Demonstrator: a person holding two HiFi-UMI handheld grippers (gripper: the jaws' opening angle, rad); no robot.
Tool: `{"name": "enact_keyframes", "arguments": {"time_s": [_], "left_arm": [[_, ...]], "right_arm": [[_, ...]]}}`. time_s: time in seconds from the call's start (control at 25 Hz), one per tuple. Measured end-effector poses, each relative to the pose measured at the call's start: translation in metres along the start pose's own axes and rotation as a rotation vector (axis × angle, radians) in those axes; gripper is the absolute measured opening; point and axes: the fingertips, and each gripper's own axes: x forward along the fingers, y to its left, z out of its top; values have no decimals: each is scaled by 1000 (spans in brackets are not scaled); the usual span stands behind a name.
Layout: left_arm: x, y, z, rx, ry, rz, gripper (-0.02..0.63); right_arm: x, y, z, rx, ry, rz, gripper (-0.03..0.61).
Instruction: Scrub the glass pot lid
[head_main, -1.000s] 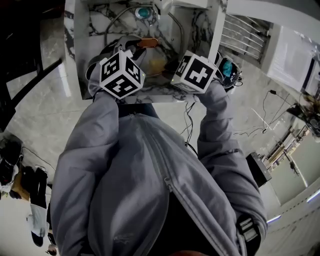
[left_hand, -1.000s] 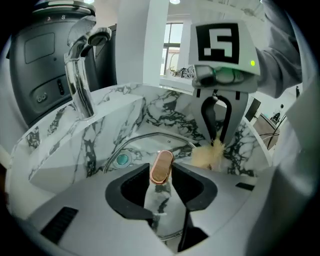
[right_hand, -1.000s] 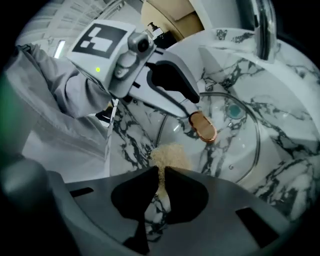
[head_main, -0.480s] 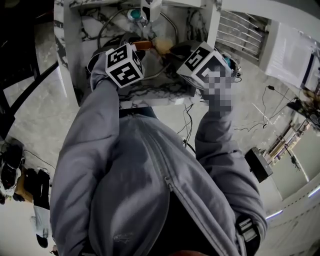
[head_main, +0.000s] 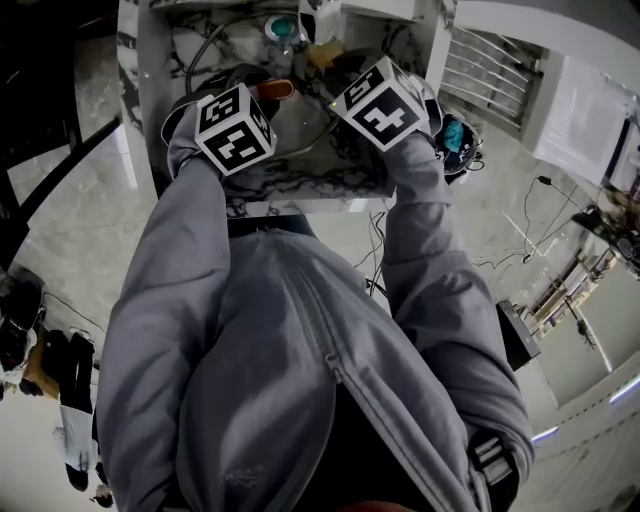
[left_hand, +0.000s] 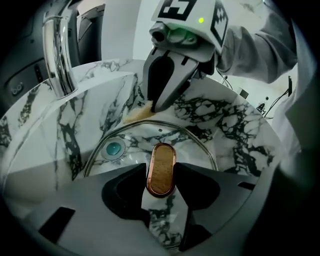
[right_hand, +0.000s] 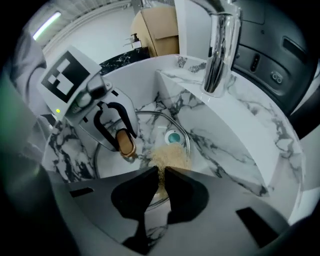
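Head view: the person leaned over a marble sink (head_main: 300, 185). Both grippers pointed steeply down into it. The left gripper (head_main: 262, 95) was on the near-left side and the right gripper (head_main: 338, 72) further right. The glass pot lid (head_main: 300, 118) lay flat in the basin under them, and its copper-rimmed handle (head_main: 275, 88) showed at the left tips.

Left gripper view: the jaws had just been closing and sat against both long sides of the handle (left_hand: 160, 170), so this looked like a grip. It was probably there to pin the lid so it wouldn't slide on the wet marble. The teal drain (left_hand: 113, 148) showed through the glass on the left, and the faucet (left_hand: 56, 55) was at far left. The right gripper came in from the far side with its tips down near the lid's far rim.

Right gripper view: the jaws were pinched tight on a tan sponge (right_hand: 170, 156). Most of the pad hung past the tips onto the lid near the drain, which kept the soft part and not the jaws on the glass. Scrubbing looked barely started.
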Motion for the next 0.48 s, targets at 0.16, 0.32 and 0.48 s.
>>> {"name": "enact_keyframes", "arguments": {"time_s": [0.16, 0.32, 0.48], "left_arm": [[-3, 2, -4, -11, -1, 3, 195], [-4, 4, -9, -25, -5, 3, 195], [-3, 4, -9, -29, -8, 5, 195]], "right_arm": [[22, -19, 2, -73, 57, -87, 54], [36, -27, 5, -66, 38, -119, 54], [51, -24, 2, -113, 56, -111, 54]]}}
